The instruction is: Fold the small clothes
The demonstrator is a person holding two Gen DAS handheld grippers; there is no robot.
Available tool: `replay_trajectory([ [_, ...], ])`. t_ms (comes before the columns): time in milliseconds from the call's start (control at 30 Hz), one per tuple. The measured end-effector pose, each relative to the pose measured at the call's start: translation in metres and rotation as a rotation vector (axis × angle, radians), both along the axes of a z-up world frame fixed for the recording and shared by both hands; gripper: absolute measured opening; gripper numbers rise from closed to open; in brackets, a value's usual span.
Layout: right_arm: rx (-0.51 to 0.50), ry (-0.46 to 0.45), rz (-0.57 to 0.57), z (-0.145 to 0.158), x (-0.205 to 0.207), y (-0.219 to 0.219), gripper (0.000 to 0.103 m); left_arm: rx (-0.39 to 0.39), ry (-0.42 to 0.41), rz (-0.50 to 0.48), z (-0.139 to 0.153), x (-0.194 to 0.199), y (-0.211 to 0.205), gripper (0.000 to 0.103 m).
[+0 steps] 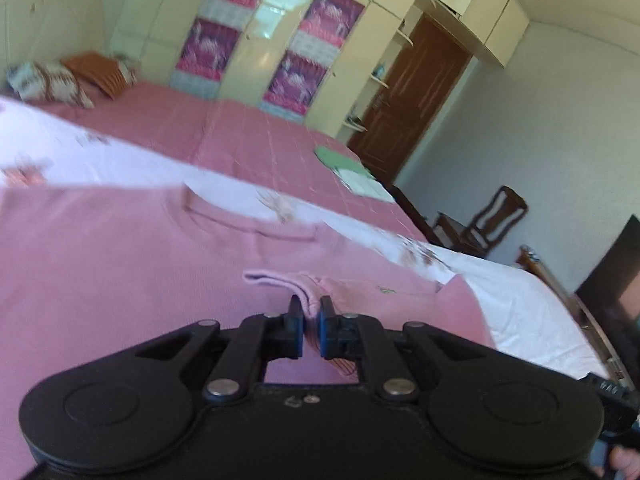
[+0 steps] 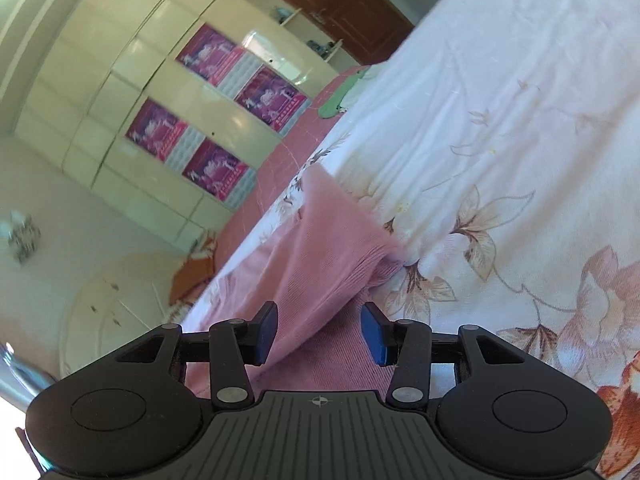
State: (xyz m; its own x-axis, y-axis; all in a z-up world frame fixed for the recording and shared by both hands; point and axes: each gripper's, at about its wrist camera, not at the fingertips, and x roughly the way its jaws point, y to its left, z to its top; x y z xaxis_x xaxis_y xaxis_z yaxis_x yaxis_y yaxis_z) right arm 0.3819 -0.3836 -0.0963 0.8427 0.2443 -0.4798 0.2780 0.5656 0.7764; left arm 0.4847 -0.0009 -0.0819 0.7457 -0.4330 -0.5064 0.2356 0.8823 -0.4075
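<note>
A pink knit sweater (image 1: 120, 260) lies spread on the white floral sheet (image 1: 500, 292) on the bed. My left gripper (image 1: 311, 314) is shut on a pinched fold of the sweater's ribbed edge, just above the body of the garment. In the right wrist view the sweater (image 2: 320, 248) shows as a raised, folded sleeve or side running away from me. My right gripper (image 2: 319, 330) is open, its blue pads either side of the pink fabric, with the cloth between the jaws but not pinched.
The floral sheet (image 2: 500, 140) lies over a pink bedspread (image 1: 248, 136). Folded green and white clothes (image 1: 352, 172) sit at the far bed edge. Pillows (image 1: 52, 82) are at the head. Cream wardrobes (image 1: 260, 32), a brown door, a chair (image 1: 492, 216) and a dark TV stand beyond.
</note>
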Motion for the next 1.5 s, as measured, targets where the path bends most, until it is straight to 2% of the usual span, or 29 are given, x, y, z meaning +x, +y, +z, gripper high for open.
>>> replay_trajectory([
  [67, 0.068, -0.01, -0.007, -0.003, 0.0, -0.011, 0.046, 0.046, 0.014, 0.027, -0.003, -0.001, 0.014, 0.006],
  [133, 0.136, -0.011, -0.003, -0.008, 0.001, -0.02, 0.046, 0.044, 0.078, 0.03, -0.015, 0.004, 0.026, 0.006],
  [233, 0.232, -0.012, -0.008, -0.015, 0.003, -0.031, 0.048, 0.059, 0.097, 0.027, -0.023, 0.002, 0.027, 0.006],
  [400, 0.269, 0.007, -0.011, -0.017, 0.018, -0.038, 0.048, 0.047, 0.11, 0.031, -0.032, 0.001, 0.028, 0.007],
  [567, 0.252, 0.023, -0.024, -0.022, 0.027, -0.046, 0.047, 0.046, 0.108, 0.046, -0.035, 0.005, 0.032, 0.006],
  [600, 0.238, 0.028, -0.021, -0.021, 0.029, -0.048, 0.032, 0.04, 0.077, 0.055, -0.03, 0.002, 0.034, 0.006],
  [633, 0.208, 0.039, -0.005, -0.019, 0.029, -0.044, 0.006, 0.038, 0.042, 0.066, -0.023, -0.001, 0.036, 0.006],
  [700, 0.168, 0.008, 0.028, -0.012, 0.025, -0.04, 0.006, 0.059, 0.001, 0.082, -0.014, -0.005, 0.038, 0.006],
  [733, 0.119, -0.01, 0.046, -0.006, 0.021, -0.034, 0.006, 0.073, 0.006, 0.079, -0.015, -0.004, 0.038, 0.006],
  [767, 0.067, -0.009, 0.059, -0.003, 0.019, -0.03, 0.006, 0.09, 0.031, 0.079, -0.019, -0.001, 0.037, 0.006],
  [833, -0.011, 0.083, 0.089, -0.013, 0.022, -0.019, 0.006, 0.115, 0.103, 0.071, -0.034, 0.006, 0.036, 0.006],
  [867, -0.021, 0.125, 0.107, -0.02, 0.024, -0.017, 0.005, 0.118, 0.134, 0.054, -0.04, 0.007, 0.036, 0.006],
  [900, -0.014, 0.107, 0.111, -0.021, 0.022, -0.016, 0.005, 0.12, 0.15, 0.038, -0.045, 0.007, 0.037, 0.007],
  [967, -0.016, 0.105, 0.124, -0.015, 0.016, -0.018, 0.01, 0.135, 0.116, 0.057, -0.044, 0.001, 0.04, 0.023],
  [1000, -0.031, 0.088, 0.128, -0.009, 0.011, -0.019, 0.022, 0.143, 0.098, 0.072, -0.042, -0.001, 0.044, 0.043],
  [1033, -0.068, 0.049, 0.126, 0.0, 0.004, -0.019, 0.035, 0.133, 0.075, 0.081, -0.04, -0.001, 0.048, 0.055],
  [1067, -0.118, 0.013, 0.126, 0.008, -0.001, -0.02, 0.039, 0.12, 0.058, 0.092, -0.038, 0.001, 0.051, 0.055],
  [1167, -0.217, -0.04, 0.151, 0.021, 0.008, -0.022, 0.041, 0.099, 0.069, 0.085, -0.035, 0.022, 0.051, 0.052],
  [1267, -0.232, -0.032, 0.164, 0.016, 0.041, -0.024, 0.041, 0.145, 0.111, 0.089, -0.039, 0.047, 0.045, 0.047],
  [1367, -0.246, -0.003, 0.195, 0.006, 0.083, -0.02, 0.041, 0.148, 0.141, 0.086, -0.046, 0.061, 0.044, 0.043],
  [1400, -0.237, 0.008, 0.205, 0.001, 0.095, -0.019, 0.041, 0.15, 0.14, 0.083, -0.046, 0.062, 0.043, 0.038],
  [1433, -0.227, 0.019, 0.212, -0.005, 0.105, -0.018, 0.041, 0.146, 0.14, 0.071, -0.046, 0.063, 0.042, 0.018],
  [1467, -0.213, 0.028, 0.22, -0.01, 0.114, -0.017, 0.041, 0.135, 0.144, 0.058, -0.047, 0.064, 0.041, 0.005],
  [1500, -0.208, 0.035, 0.225, -0.014, 0.122, -0.016, 0.041, 0.124, 0.14, 0.059, -0.049, 0.063, 0.041, 0.006],
])
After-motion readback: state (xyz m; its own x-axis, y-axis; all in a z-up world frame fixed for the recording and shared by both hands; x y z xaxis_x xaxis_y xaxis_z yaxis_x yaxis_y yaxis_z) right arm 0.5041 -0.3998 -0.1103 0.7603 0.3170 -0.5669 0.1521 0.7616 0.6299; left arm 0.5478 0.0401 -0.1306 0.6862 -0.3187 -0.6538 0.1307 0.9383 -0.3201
